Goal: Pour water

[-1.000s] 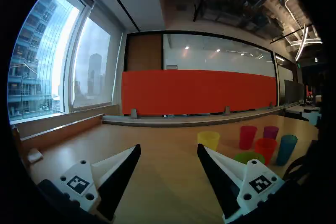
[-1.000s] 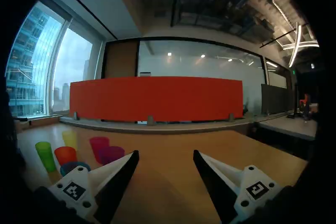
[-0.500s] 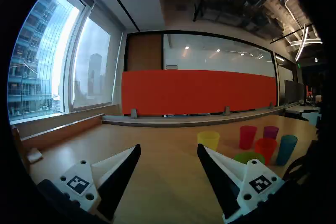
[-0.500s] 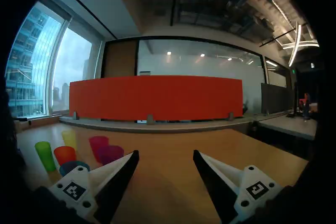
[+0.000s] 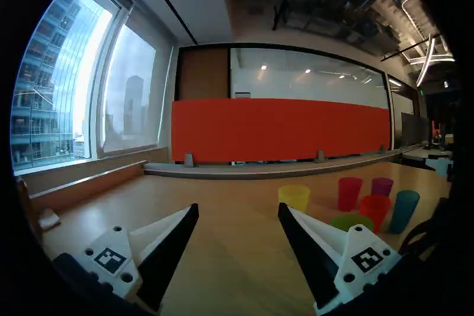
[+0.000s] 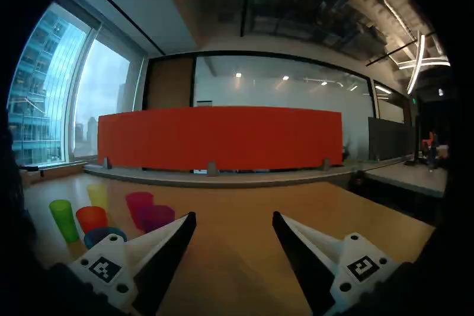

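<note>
Left tool (image 5: pixel 237 206) and right tool (image 6: pixel 233 215) both gape wide, six cups (image 5: pixel 374 208) nearby

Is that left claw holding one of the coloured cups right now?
No, the left gripper is open and empty; the cups stand apart on the table.

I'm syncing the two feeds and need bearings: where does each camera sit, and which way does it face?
Left gripper view: rides the left claw, low over the wooden table, facing the red partition; cup cluster at right; its own open fingers show.
Right gripper view: rides the right claw, same heading; cup cluster at left; its open fingers show.
Shared: table, partition and cup cluster, seemingly between the claws.
</note>
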Available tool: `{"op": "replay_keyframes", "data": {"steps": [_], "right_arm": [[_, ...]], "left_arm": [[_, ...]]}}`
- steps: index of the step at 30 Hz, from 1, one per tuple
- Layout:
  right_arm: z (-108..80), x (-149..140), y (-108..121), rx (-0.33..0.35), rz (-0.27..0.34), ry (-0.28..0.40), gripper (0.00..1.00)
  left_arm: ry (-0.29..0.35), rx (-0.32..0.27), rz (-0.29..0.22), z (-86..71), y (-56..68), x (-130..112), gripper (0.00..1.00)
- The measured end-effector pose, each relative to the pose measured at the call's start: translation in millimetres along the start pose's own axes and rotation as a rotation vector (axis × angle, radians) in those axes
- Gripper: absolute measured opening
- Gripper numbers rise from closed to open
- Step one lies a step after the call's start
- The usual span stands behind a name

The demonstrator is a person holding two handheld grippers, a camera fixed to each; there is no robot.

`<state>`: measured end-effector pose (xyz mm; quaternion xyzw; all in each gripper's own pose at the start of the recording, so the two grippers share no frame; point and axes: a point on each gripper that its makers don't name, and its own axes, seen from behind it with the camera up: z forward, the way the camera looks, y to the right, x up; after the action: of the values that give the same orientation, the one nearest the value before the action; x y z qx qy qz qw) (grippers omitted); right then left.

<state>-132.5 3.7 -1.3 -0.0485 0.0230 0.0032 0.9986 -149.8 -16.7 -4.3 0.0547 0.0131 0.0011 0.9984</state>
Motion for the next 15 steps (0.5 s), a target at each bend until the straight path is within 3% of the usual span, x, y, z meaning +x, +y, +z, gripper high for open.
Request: {"op": "replay_keyframes", "data": {"steps": [15], "right_arm": [[0.3, -0.4, -0.5, 0.0, 0.0, 0.0, 1.0]], "left_arm": [[0.0, 0.0, 0.0, 0.1, -0.1, -0.7, 1.0]]}}
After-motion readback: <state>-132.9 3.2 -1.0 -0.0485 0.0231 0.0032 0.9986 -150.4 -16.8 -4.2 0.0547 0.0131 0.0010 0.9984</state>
